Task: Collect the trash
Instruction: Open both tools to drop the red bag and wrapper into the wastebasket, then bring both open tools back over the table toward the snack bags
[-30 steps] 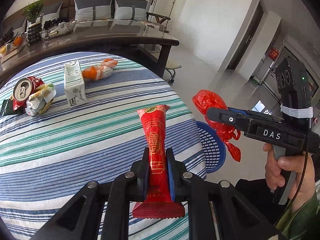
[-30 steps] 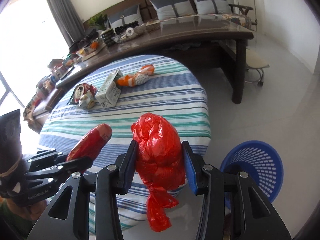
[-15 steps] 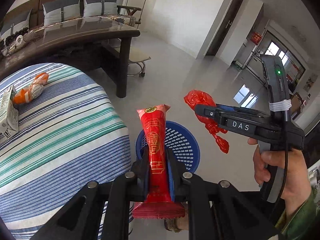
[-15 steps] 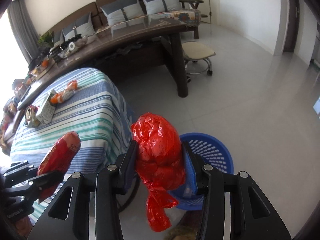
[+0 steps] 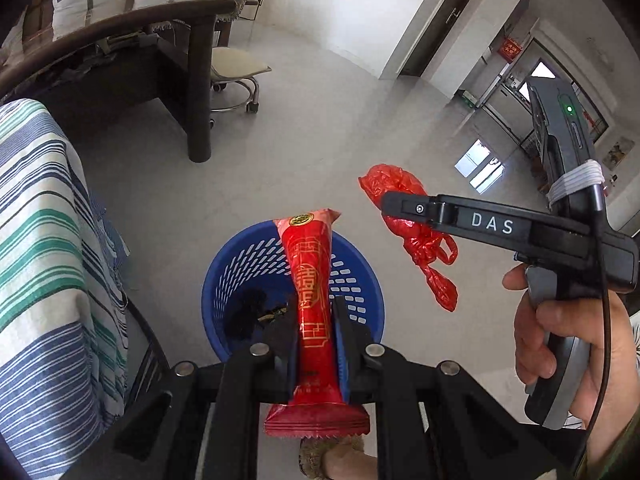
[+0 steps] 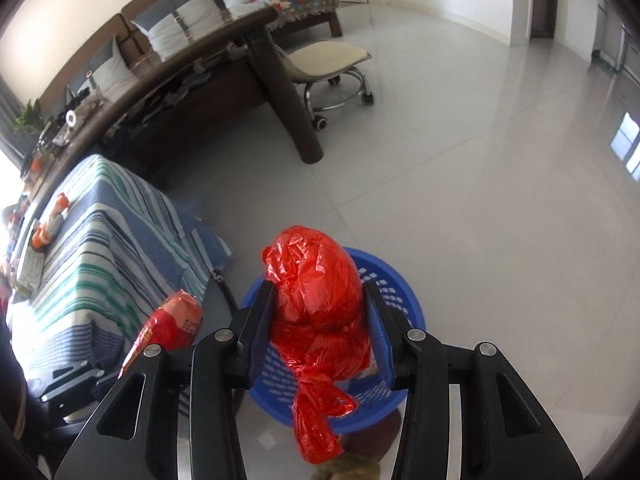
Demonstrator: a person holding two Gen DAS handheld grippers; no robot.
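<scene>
Under me spreads a pale, glossy tiled floor point(image 6: 500, 208) that mirrors bright windows. To my left stands a table under a blue, green and white striped cloth point(image 5: 48, 264). Beyond it runs a long dark wooden desk point(image 6: 224, 40) on a thick round leg, with a cream-cushioned swivel stool point(image 6: 332, 60) on castors beside that leg. Behind the desk, grey-and-white cushions point(image 6: 168, 36) line a brown sofa. White walls point(image 5: 360, 8) and dark doorways close the far side.

"DAS" in white on the right gripper point(image 5: 404, 216)
</scene>
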